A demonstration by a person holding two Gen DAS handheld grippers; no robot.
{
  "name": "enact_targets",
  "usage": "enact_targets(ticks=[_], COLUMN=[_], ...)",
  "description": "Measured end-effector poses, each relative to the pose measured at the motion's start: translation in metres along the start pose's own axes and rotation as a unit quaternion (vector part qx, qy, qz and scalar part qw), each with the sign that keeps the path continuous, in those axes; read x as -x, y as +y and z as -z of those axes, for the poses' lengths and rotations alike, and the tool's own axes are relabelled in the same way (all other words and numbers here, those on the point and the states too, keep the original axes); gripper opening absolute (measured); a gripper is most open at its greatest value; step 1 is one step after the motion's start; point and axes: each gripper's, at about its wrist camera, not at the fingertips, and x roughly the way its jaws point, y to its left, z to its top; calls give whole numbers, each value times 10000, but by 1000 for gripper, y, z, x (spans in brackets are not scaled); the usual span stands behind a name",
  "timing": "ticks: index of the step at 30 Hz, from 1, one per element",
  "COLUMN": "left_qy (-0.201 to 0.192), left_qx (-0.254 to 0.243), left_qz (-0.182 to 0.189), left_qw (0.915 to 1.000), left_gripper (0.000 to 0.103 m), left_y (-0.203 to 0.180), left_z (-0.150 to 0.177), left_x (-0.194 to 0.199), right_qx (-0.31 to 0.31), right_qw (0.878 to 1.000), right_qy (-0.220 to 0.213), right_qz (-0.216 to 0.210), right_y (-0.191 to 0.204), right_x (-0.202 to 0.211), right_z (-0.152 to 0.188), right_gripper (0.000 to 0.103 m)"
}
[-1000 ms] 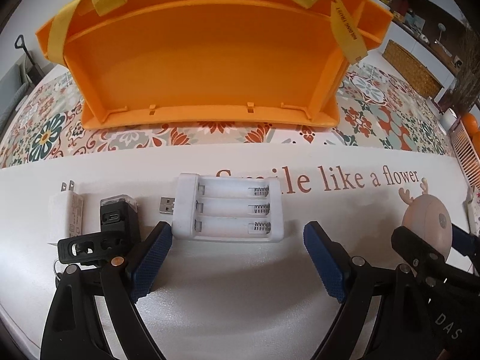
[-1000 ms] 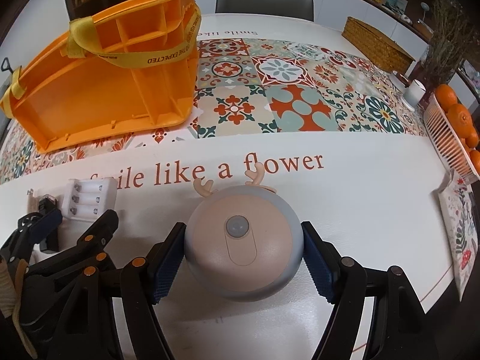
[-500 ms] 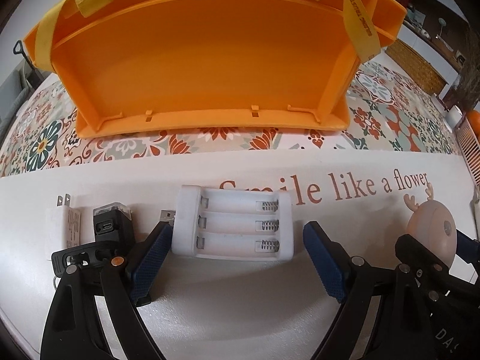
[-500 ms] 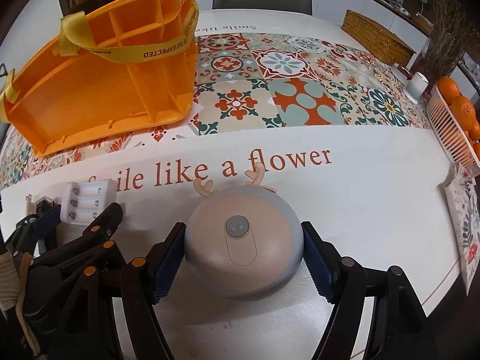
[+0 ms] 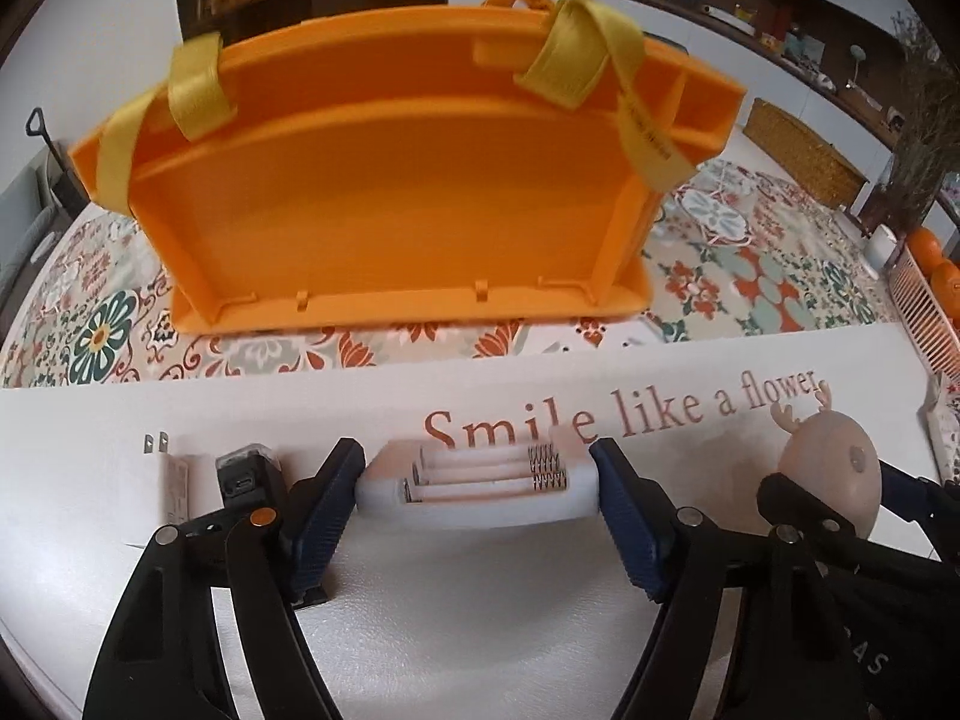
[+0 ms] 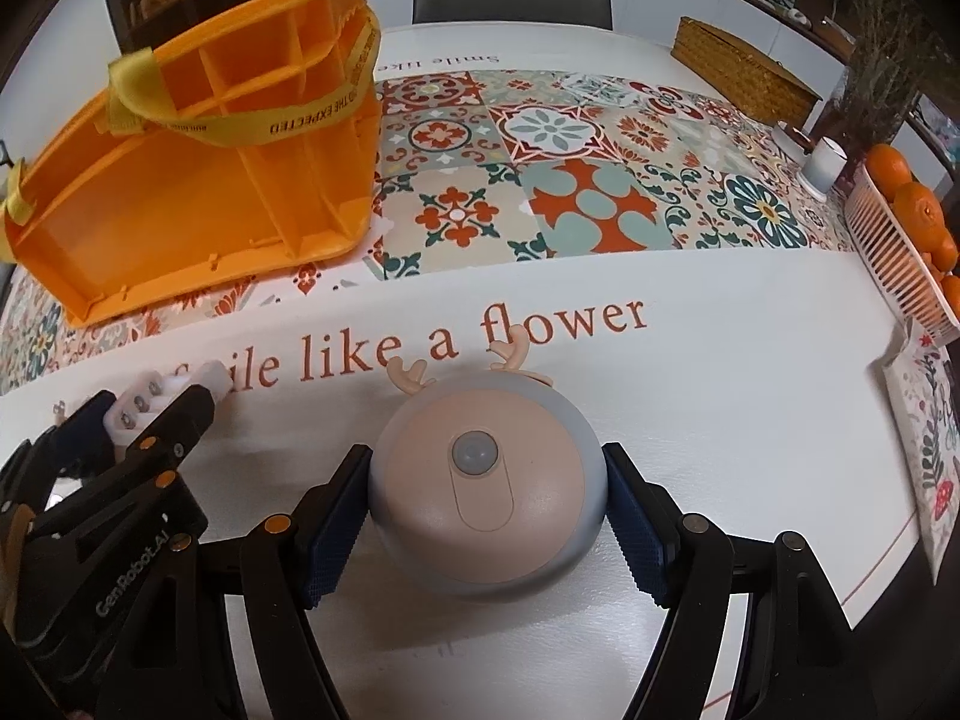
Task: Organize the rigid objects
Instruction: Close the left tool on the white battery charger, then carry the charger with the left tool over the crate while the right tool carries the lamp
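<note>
Orange organizer (image 5: 390, 198) stands beyond white battery charger (image 5: 480, 483), beside adapters (image 5: 240, 474).

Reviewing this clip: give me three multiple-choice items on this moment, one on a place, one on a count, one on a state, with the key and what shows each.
1. Where is the white battery charger?
A. between the left tool's pads
B. inside the orange organizer
C. on the patterned tiles

2. How many battery slots does the charger show?
A. one
B. three
C. six

3. What is the state of the round antlered night light?
A. lying in the orange organizer
B. clamped between the right tool's pads
C. untouched, far from any tool

Key:
1 A: the left tool brackets it, its jaws having just been closing onto both ends.
2 B: three spring rows show in the left wrist view.
3 B: the right tool presses its sides; the orange organizer holds nothing visible.
</note>
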Motion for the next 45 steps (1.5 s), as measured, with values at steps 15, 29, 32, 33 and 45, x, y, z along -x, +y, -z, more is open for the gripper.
enact_targets(ticks=[15, 29, 32, 33, 45], left_qy=[-277, -739, -842, -881, -1395], left_qx=[33, 50, 89, 103, 130], left_qz=[-26, -144, -157, -167, -316], left_qw=[9996, 9971, 9963, 9959, 9896], left_gripper=[76, 76, 76, 76, 76], left_y=[11, 28, 33, 34, 44], left_z=[-7, -36, -42, -44, -68], left_x=[30, 72, 81, 84, 119], right_qx=[62, 105, 145, 153, 247], right_qw=[9995, 9965, 9953, 9949, 9890], right_qy=[-294, -757, -879, -910, -1317], right_qz=[-135, -330, -384, -403, -621], right_y=[7, 21, 24, 25, 39], right_x=[23, 61, 70, 73, 105], right_z=[-8, -34, -41, -43, -65], right_gripper=[75, 75, 75, 75, 75])
